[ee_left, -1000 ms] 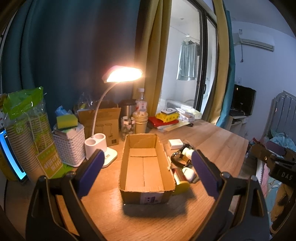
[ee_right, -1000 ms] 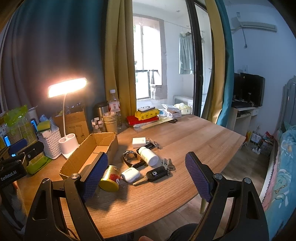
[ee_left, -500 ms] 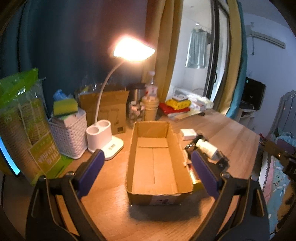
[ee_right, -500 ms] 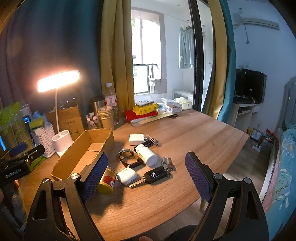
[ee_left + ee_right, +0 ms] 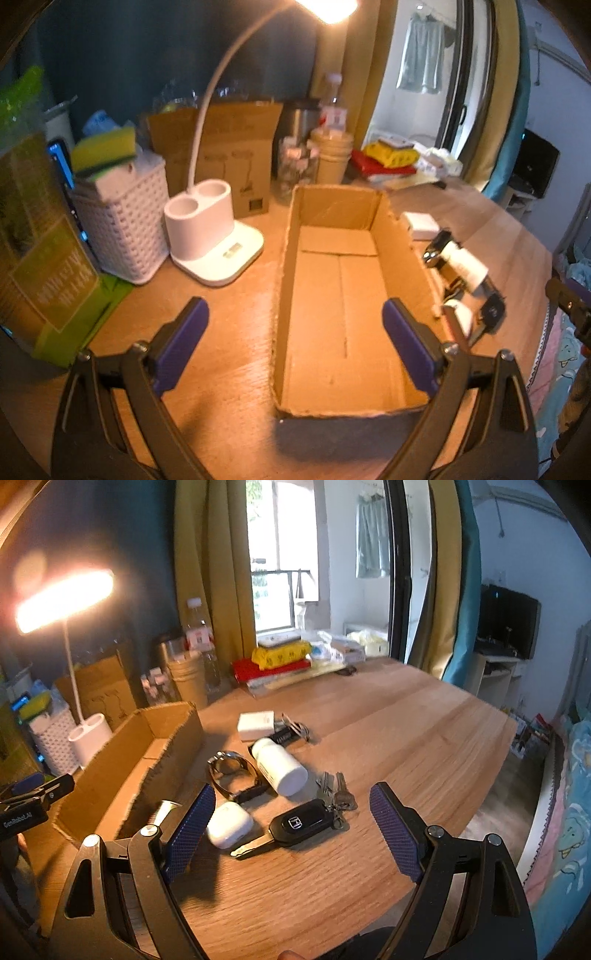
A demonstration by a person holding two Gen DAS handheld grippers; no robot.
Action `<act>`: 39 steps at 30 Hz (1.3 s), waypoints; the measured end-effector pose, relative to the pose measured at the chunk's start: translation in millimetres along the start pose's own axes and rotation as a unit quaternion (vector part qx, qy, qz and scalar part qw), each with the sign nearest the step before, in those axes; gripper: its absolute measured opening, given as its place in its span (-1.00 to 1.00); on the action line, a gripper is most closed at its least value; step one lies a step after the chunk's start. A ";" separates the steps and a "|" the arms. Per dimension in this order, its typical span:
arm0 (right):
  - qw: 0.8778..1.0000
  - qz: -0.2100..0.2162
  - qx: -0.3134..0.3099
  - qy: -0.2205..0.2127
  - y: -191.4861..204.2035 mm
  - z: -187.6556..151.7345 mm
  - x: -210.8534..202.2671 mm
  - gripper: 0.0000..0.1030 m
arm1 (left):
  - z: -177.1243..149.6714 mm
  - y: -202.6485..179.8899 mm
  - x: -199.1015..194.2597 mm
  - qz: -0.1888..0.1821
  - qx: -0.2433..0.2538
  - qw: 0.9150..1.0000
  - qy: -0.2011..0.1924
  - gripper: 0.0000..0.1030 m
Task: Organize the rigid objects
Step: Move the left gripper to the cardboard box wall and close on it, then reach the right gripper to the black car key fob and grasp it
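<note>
An empty open cardboard box lies on the wooden table; it also shows in the right wrist view. My left gripper is open and empty, hovering over the box's near left wall. Right of the box lie a white pill bottle, a watch, a white earbud case, a black car key with keys and a white charger. My right gripper is open and empty, just above the car key and earbud case.
A white desk lamp, a white woven basket with a sponge, a green cup pack and a cardboard box stand left and behind. Books and bags lie at the far edge. The table's right edge drops to the floor.
Both grippers have moved forward and down: the left one closer over the box, the right one closer to the car key and earbud case. Nothing on the table has moved.
</note>
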State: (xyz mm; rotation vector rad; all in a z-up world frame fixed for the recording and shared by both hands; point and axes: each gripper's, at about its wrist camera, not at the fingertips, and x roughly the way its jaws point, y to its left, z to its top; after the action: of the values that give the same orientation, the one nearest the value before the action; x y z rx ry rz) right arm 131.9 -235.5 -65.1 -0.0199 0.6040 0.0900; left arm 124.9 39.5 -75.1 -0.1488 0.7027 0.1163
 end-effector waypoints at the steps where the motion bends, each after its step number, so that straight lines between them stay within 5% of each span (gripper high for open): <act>1: 1.000 0.000 0.001 0.006 -1.7 -1.0 7.3 0.71 | -1.1 0.0 6.2 0.001 0.001 1.000 0.009 0.86; 8: 1.000 -0.001 0.008 0.030 -9.4 -3.8 36.3 0.71 | -6.2 7.0 43.6 0.014 -0.006 0.998 0.063 0.83; 11: 0.999 -0.001 0.010 0.036 -12.6 -4.9 43.4 0.71 | -9.1 10.6 53.5 0.016 -0.005 0.996 0.083 0.56; 17: 0.999 -0.003 0.014 0.043 -16.6 -6.3 49.8 0.71 | -18.3 4.3 63.0 -0.012 0.014 0.993 0.116 -0.44; 32: 0.998 -0.004 0.030 0.058 -28.4 -15.8 51.0 0.71 | -23.8 -20.9 56.9 -0.029 0.038 0.992 0.118 -0.88; 39: 0.996 0.022 0.026 0.083 -23.7 -20.7 62.6 0.71 | -26.5 -12.5 52.6 -0.022 0.023 0.993 0.114 -0.89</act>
State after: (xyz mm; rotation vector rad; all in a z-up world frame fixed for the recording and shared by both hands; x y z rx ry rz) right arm 173.6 -255.1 -117.8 0.0361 0.7723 0.1162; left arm 149.9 25.5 -128.0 -0.1347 0.9294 0.0399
